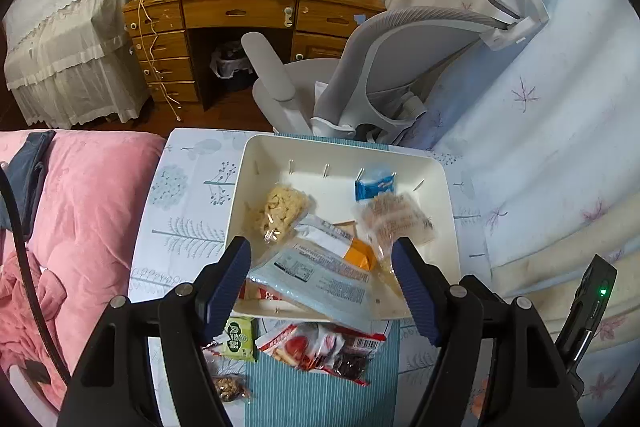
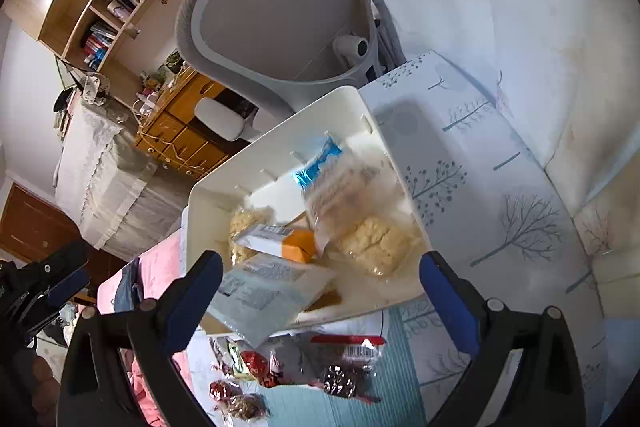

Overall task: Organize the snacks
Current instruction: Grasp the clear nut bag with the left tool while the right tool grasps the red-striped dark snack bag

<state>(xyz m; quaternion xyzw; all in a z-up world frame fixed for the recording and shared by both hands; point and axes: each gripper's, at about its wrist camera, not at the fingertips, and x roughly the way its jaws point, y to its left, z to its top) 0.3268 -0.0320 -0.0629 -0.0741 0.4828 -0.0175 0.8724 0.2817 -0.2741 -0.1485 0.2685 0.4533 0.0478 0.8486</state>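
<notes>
Both tongs, left (image 1: 322,279) and right (image 2: 320,291), gaped empty over the white bin (image 1: 448,187); the red snack packet (image 1: 320,345) lay lower centre, crosswise beneath the left.

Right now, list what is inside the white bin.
In the white bin: a noodle-snack bag, a blue packet, a clear cracker bag, an orange-and-white pack and a pale flat packet overhanging the near rim. Whatever lies beneath these is covered.

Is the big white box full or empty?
Partly full. The white plastic bin holds several snack packets, such as a clear bag of yellow crackers, yet some bare floor shows.
</notes>
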